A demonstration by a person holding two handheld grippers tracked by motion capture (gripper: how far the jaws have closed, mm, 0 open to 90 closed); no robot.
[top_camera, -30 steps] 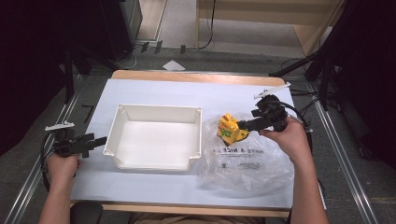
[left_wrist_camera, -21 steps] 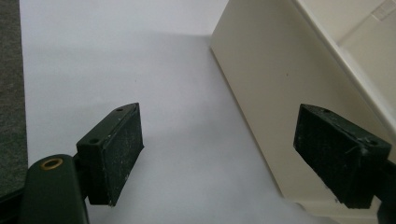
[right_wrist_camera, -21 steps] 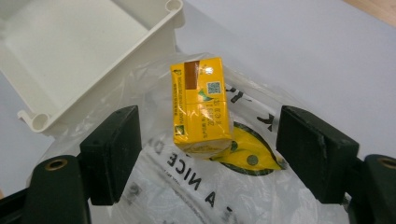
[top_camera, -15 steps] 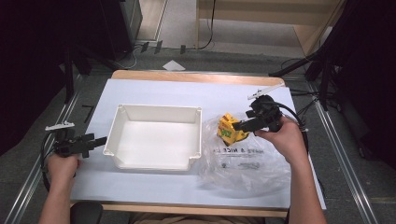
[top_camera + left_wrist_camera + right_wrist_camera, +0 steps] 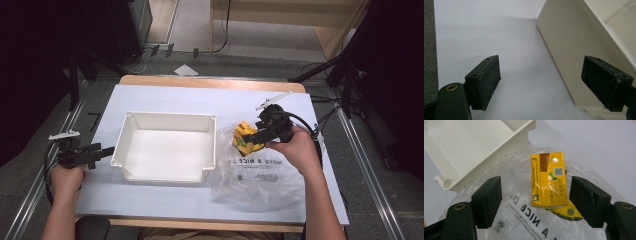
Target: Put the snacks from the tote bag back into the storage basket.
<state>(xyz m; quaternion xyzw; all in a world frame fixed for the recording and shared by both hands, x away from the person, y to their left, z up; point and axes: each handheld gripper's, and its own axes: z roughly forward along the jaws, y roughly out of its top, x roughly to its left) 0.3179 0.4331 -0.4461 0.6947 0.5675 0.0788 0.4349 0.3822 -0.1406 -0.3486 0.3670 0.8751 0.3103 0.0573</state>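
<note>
From above, my two forearms come in from the near edge of a white worktop (image 5: 165, 97). My left hand (image 5: 67, 175) rests at the near left and holds the left claw (image 5: 107, 150) level, pointing at the outside wall of a white plastic tray (image 5: 127, 145). Its jaws stand wide apart with nothing between them. In the left gripper view one pad hangs over bare worktop and the other sits just beside the tray's cream wall (image 5: 564, 42); I cannot tell whether that pad touches it.

To the right of the tray lies a crumpled clear plastic bag (image 5: 260, 175) with black printed lettering. My right hand (image 5: 292, 147) is over the bag, and the right claw (image 5: 253, 137) reaches left toward a small yellow carton (image 5: 243, 136) that sits on the bag, near the tray's right wall.

In the right gripper view the yellow carton (image 5: 549, 180) stands between the two black jaws, its brown stripe and small printed code uppermost. The jaws have just been closing, but they are open still. The right pad is close against the carton's edge, and a clear gap remains on the left side, so nothing is gripped. Beyond the carton, the tray's corner and rolled rim (image 5: 446, 182) rise at the upper left.
</note>
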